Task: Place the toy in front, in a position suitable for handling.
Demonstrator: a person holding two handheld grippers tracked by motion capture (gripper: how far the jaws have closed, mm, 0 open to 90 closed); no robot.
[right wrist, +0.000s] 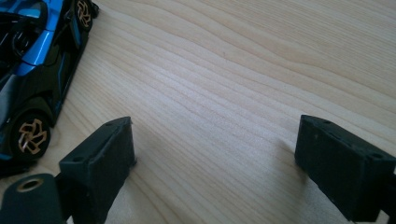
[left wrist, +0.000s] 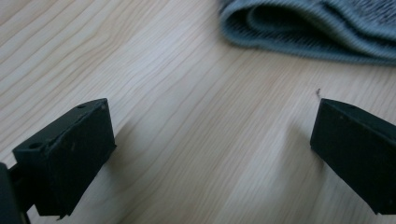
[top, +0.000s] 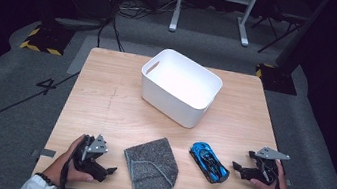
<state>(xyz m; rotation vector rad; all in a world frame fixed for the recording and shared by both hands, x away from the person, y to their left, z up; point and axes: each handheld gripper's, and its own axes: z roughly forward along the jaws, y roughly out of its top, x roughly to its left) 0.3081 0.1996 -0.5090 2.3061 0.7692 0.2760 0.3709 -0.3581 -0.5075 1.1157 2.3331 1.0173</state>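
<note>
Light wooden table [top: 162,124] carries everything; the white rectangular plastic bin with a cut-out handle [top: 180,87] is the landmark, sitting toward the far middle of the tabletop. Folded grey knit cloth [top: 151,167] lies well nearer the person than the bin, slightly left of its centre. Blue and black toy sports car with gold-spoked wheels [top: 209,162] sits nearer than the bin too, off its right corner, just right of the cloth, not touching it.

Left gripper [top: 105,170] rests low at the near edge, far left-front of the bin, just left of the cloth, held in the person's left hand [top: 76,164]. In the left gripper view its jaws stand wide apart with bare wood between them, nothing held; the cloth's folded edge [left wrist: 308,28] lies ahead of them, apart.

Right gripper [top: 240,169] is at the near right, well right-front of the bin, just right of the car, in the right hand [top: 271,187]. In the right gripper view the jaws are spread wide, empty, bare wood between; the car [right wrist: 32,70] is beside the left-hand jaw, not between them.
</note>
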